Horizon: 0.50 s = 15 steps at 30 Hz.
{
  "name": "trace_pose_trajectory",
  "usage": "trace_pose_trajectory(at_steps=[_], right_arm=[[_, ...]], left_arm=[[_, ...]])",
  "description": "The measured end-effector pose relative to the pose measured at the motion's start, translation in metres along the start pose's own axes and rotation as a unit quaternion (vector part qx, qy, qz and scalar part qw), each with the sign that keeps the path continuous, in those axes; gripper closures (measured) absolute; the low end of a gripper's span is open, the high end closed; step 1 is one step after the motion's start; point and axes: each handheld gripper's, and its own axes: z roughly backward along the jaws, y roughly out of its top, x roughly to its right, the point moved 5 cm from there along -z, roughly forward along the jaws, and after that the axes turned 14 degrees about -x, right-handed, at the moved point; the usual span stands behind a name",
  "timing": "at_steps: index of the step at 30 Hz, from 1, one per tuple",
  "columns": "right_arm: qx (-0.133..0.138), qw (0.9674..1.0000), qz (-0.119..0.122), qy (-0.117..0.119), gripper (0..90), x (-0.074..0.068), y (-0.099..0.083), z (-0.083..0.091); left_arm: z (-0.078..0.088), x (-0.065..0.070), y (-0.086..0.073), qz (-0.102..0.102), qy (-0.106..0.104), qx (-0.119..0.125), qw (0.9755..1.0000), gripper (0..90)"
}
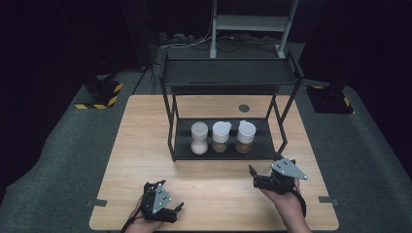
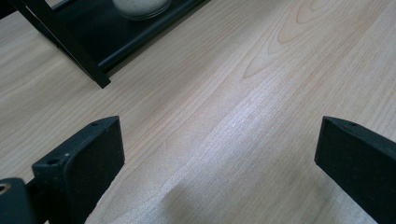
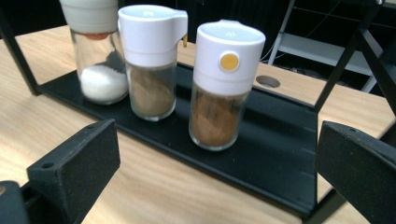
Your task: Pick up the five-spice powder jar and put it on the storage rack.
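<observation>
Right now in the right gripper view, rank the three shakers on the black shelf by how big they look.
1. Yellow-dot shaker, largest, though it stands nearest the camera.
2. Spouted shaker.
3. White-grain shaker, cropped at the top, so its rank is unsure.

The counter (image 1: 145, 141) is bare wood between the black rack (image 1: 228, 73) and the near edge, so there is lots of room to move there. The right tongs (image 3: 217, 154) are wide apart with nothing between them, and so are the left tongs (image 2: 217, 154). 3 jars stand close together on the rack's bottom shelf (image 3: 280, 135): the white jar (image 3: 95, 51), the middle jar (image 3: 150, 60) and the right jar (image 3: 223, 84). The rack's thin legs and top shelf box them in.
</observation>
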Motion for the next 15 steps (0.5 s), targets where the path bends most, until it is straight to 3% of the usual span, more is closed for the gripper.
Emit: trace_pose_trajectory(at_steps=[15], right_arm=[[-0.035,0.9988,0.028,-0.018,0.0,-0.006,-0.049,0.011]], left_arm=[[0.000,0.000,0.000,0.002,-0.001,0.001,1.0000,1.6]])
